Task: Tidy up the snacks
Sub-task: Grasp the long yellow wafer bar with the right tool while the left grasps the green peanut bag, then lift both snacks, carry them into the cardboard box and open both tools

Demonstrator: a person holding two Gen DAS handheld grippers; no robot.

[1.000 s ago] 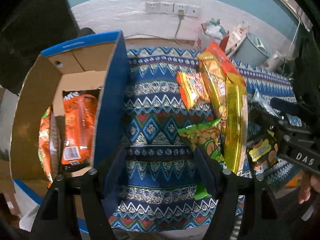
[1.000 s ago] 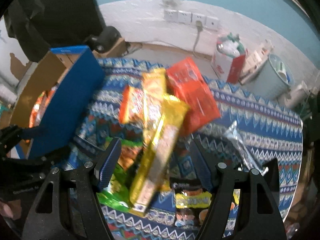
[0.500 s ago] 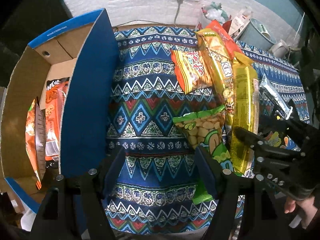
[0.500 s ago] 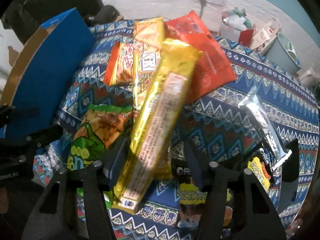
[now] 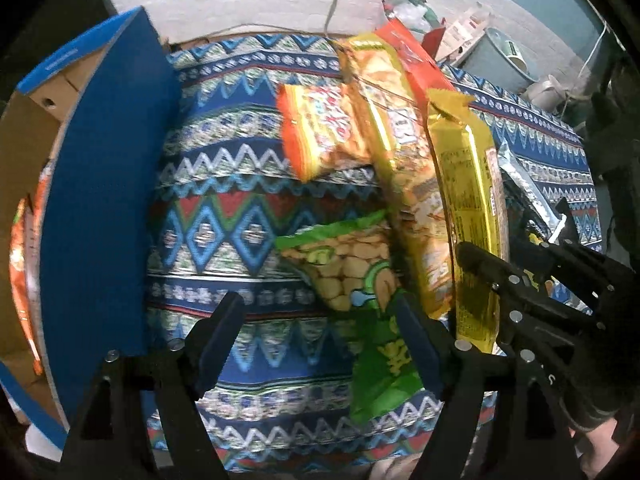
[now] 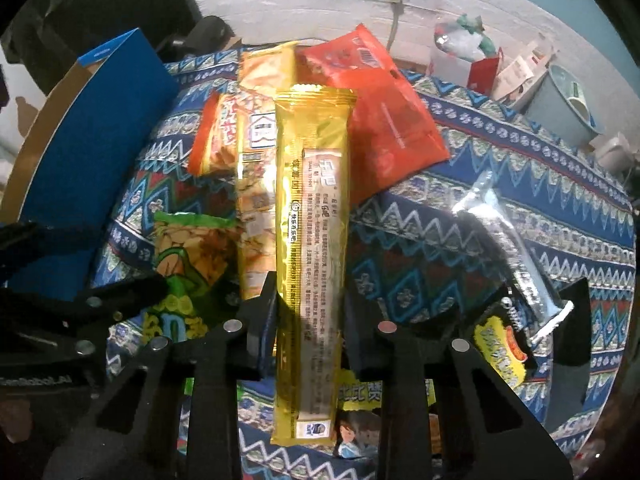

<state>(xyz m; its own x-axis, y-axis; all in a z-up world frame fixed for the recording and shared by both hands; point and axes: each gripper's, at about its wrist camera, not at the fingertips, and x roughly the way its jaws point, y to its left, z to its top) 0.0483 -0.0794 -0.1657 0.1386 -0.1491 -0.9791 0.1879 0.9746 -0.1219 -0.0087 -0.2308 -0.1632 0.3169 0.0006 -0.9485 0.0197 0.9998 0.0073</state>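
A long gold snack pack (image 6: 312,216) lies on the patterned cloth, also in the left wrist view (image 5: 468,208). My right gripper (image 6: 310,316) has its jaws closed in against both sides of the pack's lower part. My left gripper (image 5: 316,340) is open and empty above the cloth, its right finger over a green peanut bag (image 5: 360,280). The blue and brown cardboard box (image 5: 100,200) stands at the left with orange packs (image 5: 24,248) inside.
An orange snack bag (image 5: 320,128), a long yellow cracker pack (image 5: 392,128), a red pouch (image 6: 380,112), a silver pack (image 6: 508,240) and a yellow-black bag (image 6: 496,352) lie on the cloth. A bin (image 6: 564,100) and clutter stand at the back right.
My right gripper has moved down onto the gold pack and narrowed its jaws around it. My left gripper has shifted right, away from the box and nearer the green bag.
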